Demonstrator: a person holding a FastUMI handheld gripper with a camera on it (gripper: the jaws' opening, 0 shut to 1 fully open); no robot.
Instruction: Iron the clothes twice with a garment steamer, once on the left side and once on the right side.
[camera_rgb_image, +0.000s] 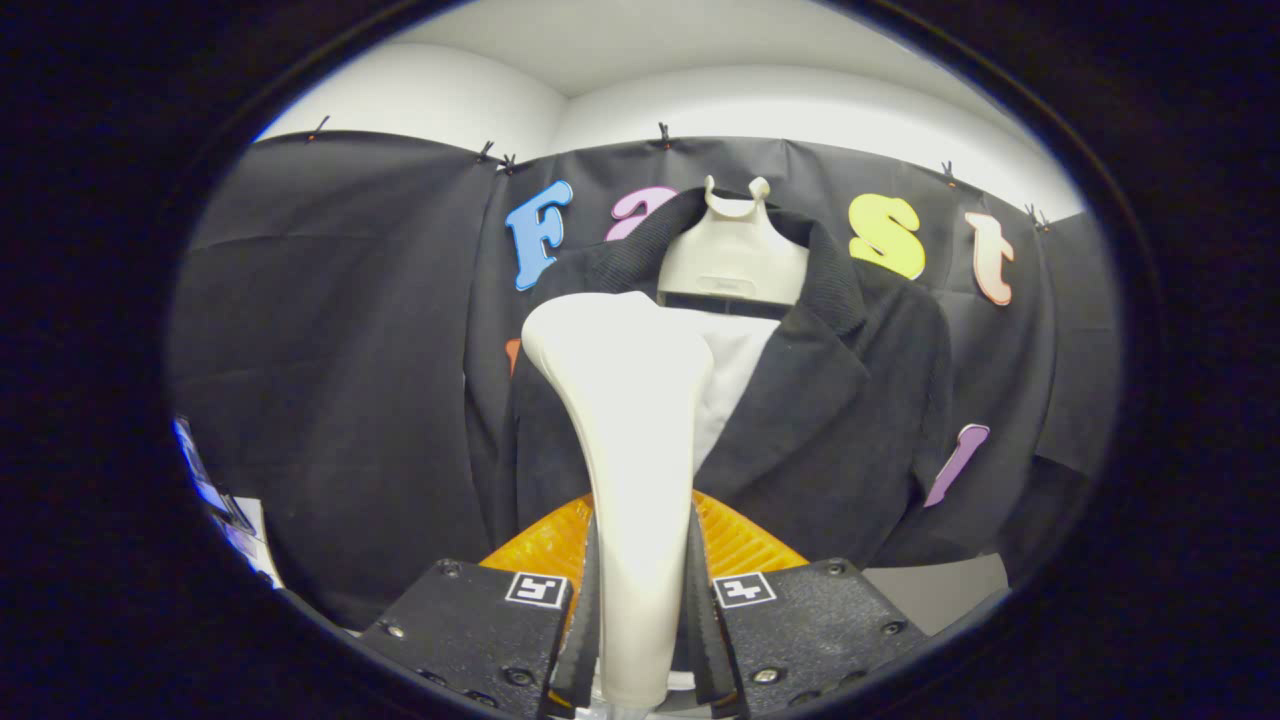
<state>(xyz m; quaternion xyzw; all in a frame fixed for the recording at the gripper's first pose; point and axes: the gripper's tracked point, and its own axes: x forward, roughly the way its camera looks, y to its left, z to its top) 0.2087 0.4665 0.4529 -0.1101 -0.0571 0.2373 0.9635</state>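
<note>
Gripper view shows a dark jacket (830, 420) hanging far ahead on a pale hanger form (733, 262), its front open over a white lining. Nearer, the cream garment steamer (625, 400) rises upright before the jacket's left half, its handle pinched between the gripper's (642, 600) 2 fingers (585, 610), over an orange base (745, 545).

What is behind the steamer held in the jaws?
The gripper is shut on the steamer. Behind it hangs the black coat on a white hanger; the coat's left front is partly covered.
</note>
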